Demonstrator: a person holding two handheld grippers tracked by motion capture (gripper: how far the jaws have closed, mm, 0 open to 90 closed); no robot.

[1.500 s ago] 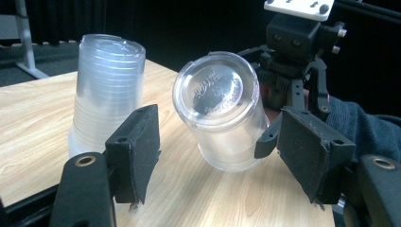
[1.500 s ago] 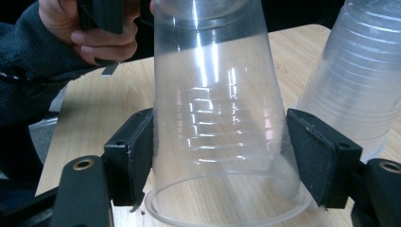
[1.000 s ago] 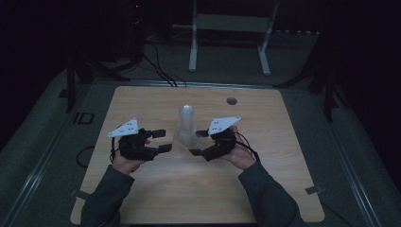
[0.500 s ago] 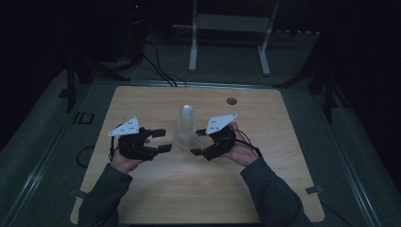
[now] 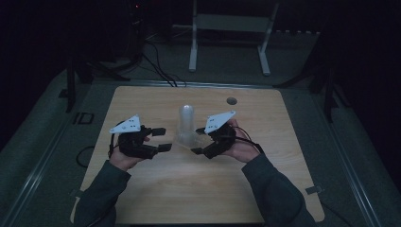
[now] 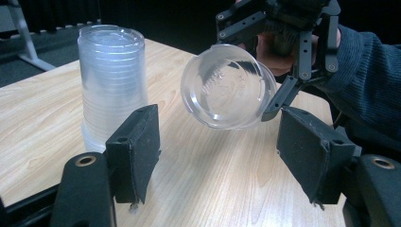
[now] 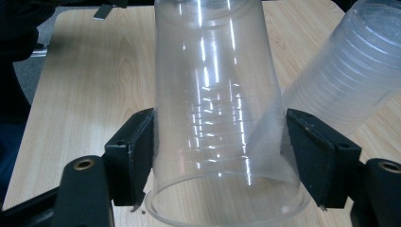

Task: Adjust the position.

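A stack of clear plastic cups [image 5: 186, 118] [image 6: 112, 80] stands upside down at the middle of the wooden table [image 5: 265, 189]. My right gripper [image 5: 197, 141] [image 7: 220, 156] is shut on a single clear cup [image 5: 186, 139] [image 7: 217, 94]. It holds the cup on its side just in front of the stack [image 7: 345, 71], pads pressed on the walls near the rim. The cup's base [image 6: 227, 87] points at my left gripper [image 5: 163, 139] [image 6: 217, 156]. That gripper is open and holds nothing, a short way left of the cup.
A round hole [image 5: 231, 100] sits in the tabletop at the back right. A white metal stand [image 5: 231, 23] and cables [image 5: 161, 71] are on the floor beyond the table. The person's sleeves [image 5: 279, 194] come in from the near edge.
My right gripper has shifted slightly left with the cup, closer to the left gripper. The left gripper and the stack have stayed put.
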